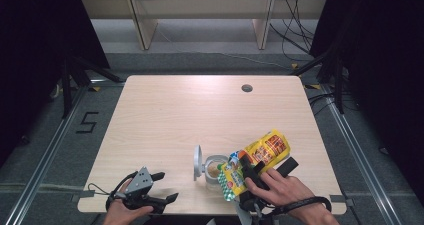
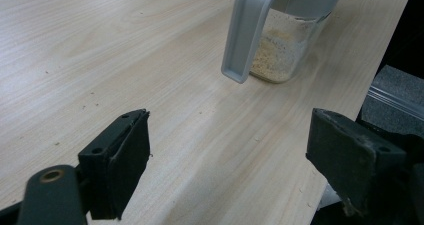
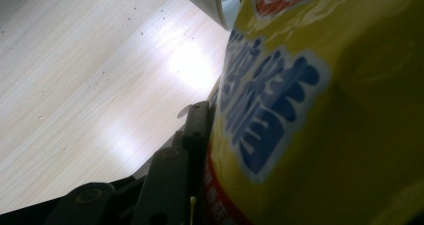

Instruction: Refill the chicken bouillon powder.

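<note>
A yellow snack bag [image 1: 262, 152] hangs tilted over a small glass jar [image 1: 216, 169] near the table's front edge, its lower end at the jar's mouth. My right gripper [image 1: 267, 169] is shut on the bag. In the right gripper view the bag [image 3: 320, 110] presses against one black finger [image 3: 196, 127] and hides the other. The jar [image 2: 282, 45] holds beige granules, and its grey hinged lid [image 2: 247, 35] stands flipped open. At the front left corner, to the jar's left, my left gripper [image 1: 167, 186] is open with nothing between its fingers, and it points at the jar.
The light wooden table [image 1: 200, 110] has a round cable hole [image 1: 246, 88] at the back right. Beyond the table stand wooden shelf legs [image 1: 142, 25] and loose cables [image 1: 295, 25] on the floor. A "5" mark [image 1: 87, 121] lies on the floor at left.
</note>
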The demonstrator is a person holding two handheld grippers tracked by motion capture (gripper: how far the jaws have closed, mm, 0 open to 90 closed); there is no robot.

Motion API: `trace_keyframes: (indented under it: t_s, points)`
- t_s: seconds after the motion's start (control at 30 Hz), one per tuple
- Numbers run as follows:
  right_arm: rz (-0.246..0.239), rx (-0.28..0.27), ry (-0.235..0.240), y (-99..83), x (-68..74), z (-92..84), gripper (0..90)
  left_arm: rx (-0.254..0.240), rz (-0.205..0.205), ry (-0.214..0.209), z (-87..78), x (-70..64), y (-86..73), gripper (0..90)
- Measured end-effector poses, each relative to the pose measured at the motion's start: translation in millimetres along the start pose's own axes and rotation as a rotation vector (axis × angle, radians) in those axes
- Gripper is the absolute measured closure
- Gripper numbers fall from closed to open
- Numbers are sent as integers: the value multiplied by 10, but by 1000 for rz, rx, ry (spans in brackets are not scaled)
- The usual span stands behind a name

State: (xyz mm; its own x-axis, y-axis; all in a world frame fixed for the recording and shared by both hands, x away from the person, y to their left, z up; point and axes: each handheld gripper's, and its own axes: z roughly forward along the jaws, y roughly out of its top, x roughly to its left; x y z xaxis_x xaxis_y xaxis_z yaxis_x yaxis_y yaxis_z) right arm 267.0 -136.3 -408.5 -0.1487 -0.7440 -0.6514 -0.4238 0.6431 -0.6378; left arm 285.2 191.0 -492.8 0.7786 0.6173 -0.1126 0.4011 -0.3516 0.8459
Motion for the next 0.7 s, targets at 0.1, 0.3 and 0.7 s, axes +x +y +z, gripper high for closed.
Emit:
trace_keyframes:
  t_s: [0.1,0.3,0.7]
  points:
    - [-1,-5,4,-8,-2,1,694,-3,-4,-2,2,-3,-1,169]
    - [-12,-2,5,-12,-24,4,696,0,-1,-1,1,-2,-1,169]
    - [-23,-2,3,-21,-62,-3,697,-14,-12,-9,10,-17,-3,169]
